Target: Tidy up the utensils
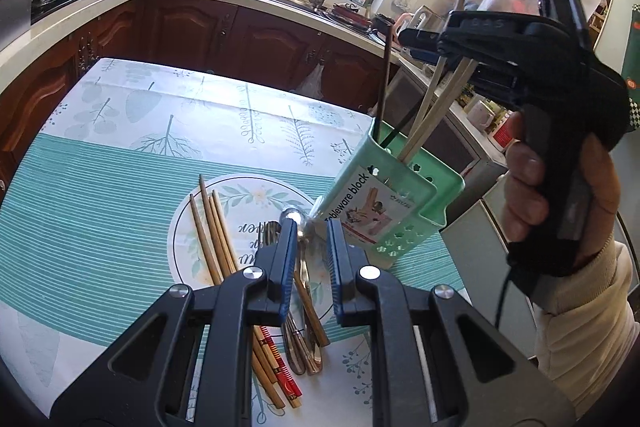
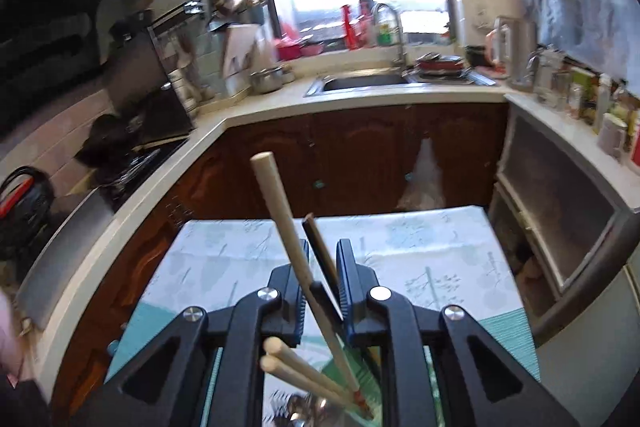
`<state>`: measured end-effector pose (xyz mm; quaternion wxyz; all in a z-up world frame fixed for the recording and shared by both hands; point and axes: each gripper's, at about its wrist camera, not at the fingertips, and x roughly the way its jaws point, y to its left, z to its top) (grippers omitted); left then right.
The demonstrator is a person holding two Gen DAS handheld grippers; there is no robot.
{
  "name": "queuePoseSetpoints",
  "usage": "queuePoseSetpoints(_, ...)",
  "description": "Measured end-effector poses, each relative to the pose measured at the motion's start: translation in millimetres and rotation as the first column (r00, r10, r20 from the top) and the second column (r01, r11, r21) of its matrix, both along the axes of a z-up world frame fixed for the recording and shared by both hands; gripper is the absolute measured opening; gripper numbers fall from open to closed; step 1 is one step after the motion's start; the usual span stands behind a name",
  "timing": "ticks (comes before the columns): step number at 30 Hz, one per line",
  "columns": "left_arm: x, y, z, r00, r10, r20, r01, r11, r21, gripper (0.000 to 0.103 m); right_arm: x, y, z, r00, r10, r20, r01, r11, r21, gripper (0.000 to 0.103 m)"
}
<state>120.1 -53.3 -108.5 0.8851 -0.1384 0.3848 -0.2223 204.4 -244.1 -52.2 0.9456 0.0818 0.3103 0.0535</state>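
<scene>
Only rightward: chopsticks [image 2: 298,259] between tool [image 2: 323,259] pads.

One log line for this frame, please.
right gripper closed on chopsticks | green holder tilted | left gripper at holder corner, grip unclear

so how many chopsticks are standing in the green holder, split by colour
pale chopsticks: 3
dark chopsticks: 2
total: 5
</scene>
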Motion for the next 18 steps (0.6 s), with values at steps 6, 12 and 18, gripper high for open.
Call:
queuePoseSetpoints(6, -3.9, -1.8, 2.6, 1.000, -0.008, 0.004, 0.008, 1.000, 0.004, 0.012, -24.5, -5.8, 18.4, 0.998, 0.018, 0.064, -0.022, 0.998, 0.065, 0.046)
queuePoseSetpoints(12, -8.4, 3.5, 5.2, 1.000, 0.004, -0.003, -0.004, 1.000, 0.022, 0.012, -48.0, -4.5, 39.7, 0.991, 0.020, 0.131, -0.035, 0.994, 0.107, 0.046)
queuePoseSetpoints(18, -15.8, 10.2, 3.9, 1.000, 0.011, -0.024, -0.010, 0.999, 0.040, 0.012, -82.8, -7.2, 53.9, 0.984, 0.018, 0.178, -0.037, 0.994, 0.106, 0.046)
